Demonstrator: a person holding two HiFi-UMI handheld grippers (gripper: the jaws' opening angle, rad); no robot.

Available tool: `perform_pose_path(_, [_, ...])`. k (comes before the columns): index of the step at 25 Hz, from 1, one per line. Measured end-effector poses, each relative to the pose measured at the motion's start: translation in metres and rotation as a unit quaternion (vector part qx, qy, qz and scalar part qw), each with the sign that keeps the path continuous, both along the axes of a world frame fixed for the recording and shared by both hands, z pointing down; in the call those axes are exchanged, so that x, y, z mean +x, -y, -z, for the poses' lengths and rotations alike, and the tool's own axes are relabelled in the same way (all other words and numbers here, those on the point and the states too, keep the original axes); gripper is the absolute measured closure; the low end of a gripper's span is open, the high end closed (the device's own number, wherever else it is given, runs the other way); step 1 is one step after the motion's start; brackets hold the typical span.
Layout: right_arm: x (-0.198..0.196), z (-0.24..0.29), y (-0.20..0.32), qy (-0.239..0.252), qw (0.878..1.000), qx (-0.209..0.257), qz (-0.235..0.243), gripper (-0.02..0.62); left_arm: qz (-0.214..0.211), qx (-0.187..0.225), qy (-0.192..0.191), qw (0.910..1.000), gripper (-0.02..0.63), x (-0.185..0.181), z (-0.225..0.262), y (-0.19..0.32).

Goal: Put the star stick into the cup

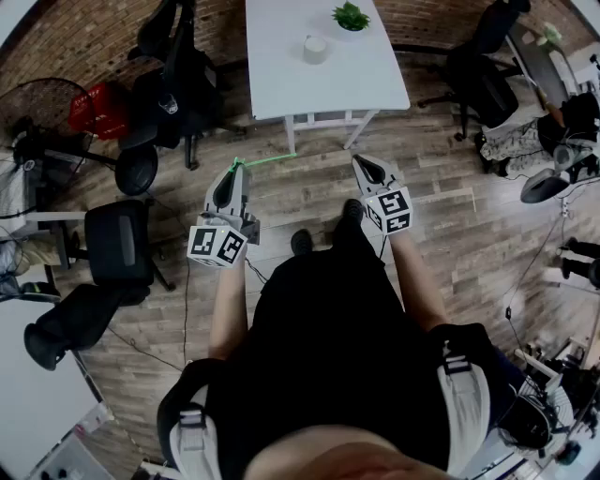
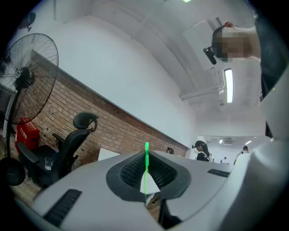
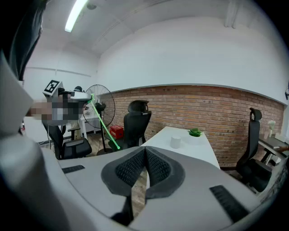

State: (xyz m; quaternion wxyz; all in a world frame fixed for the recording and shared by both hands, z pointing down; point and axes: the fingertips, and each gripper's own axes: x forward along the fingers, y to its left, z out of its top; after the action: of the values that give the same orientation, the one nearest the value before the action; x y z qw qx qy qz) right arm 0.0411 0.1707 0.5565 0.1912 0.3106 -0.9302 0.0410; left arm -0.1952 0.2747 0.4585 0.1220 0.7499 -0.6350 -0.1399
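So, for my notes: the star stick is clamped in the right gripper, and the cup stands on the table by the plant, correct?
Wrong gripper: the left gripper view shows the star stick clamped in the left gripper. The cup is on the table by the plant.

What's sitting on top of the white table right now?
A white cup and a small potted plant stand on the table, toward its far end. The cup is too small in view to tell what, if anything, is inside it.

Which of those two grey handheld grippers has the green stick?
The left grey gripper: its jaws pinch the thin green stick; the right gripper holds nothing.
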Motion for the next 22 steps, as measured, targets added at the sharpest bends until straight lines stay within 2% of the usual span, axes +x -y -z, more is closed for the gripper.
perform_pose_path(8, [0.012, 0.004, -0.007, 0.016, 1.0, 0.0, -0.008, 0.598, -0.002, -0.005, -0.006, 1.0, 0.577, 0.009, 0.0, -0.005])
perform_pose_path(13, [0.033, 0.001, -0.007, 0.023, 0.999, -0.004, -0.022, 0.598, -0.004, -0.011, -0.004, 0.9999, 0.577, 0.025, -0.003, -0.002])
perform_pose_path(22, [0.067, 0.0, 0.025, 0.031, 0.999, -0.012, -0.033, 0.598, -0.004, -0.01, 0.006, 0.9999, 0.577, 0.053, 0.008, 0.026])
